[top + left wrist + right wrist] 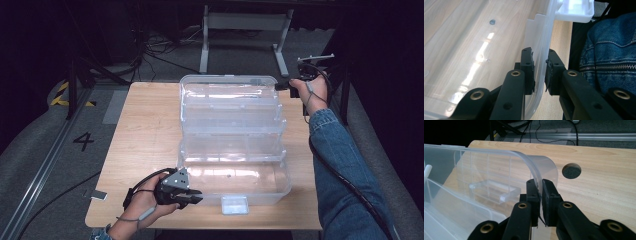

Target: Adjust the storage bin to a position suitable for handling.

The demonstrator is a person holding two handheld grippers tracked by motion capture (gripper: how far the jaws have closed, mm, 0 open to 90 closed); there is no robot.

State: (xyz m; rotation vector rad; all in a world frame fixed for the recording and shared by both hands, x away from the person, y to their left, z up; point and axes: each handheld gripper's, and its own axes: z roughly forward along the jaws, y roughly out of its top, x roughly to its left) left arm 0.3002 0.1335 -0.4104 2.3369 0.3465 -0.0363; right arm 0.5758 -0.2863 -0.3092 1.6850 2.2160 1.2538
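The right tool (541, 185) is clenched on the rim of the clear plastic box's (234, 135) raised lid (499, 165), its two black jaws pinching the thin curved edge at the lid's far right corner. The left tool (540, 67) straddles the wall of the box's lower tray at its near left corner: one pad lies against the inner face of the wall, the other stands just beside the outer face, so whether it truly presses I cannot tell. The box sits open in the middle of the wooden table (145, 130), stepped trays rising toward the lid at the back. A white latch (234, 204) lies on the table just in front of the box. A denim sleeve (340, 165) runs along the box's right side.
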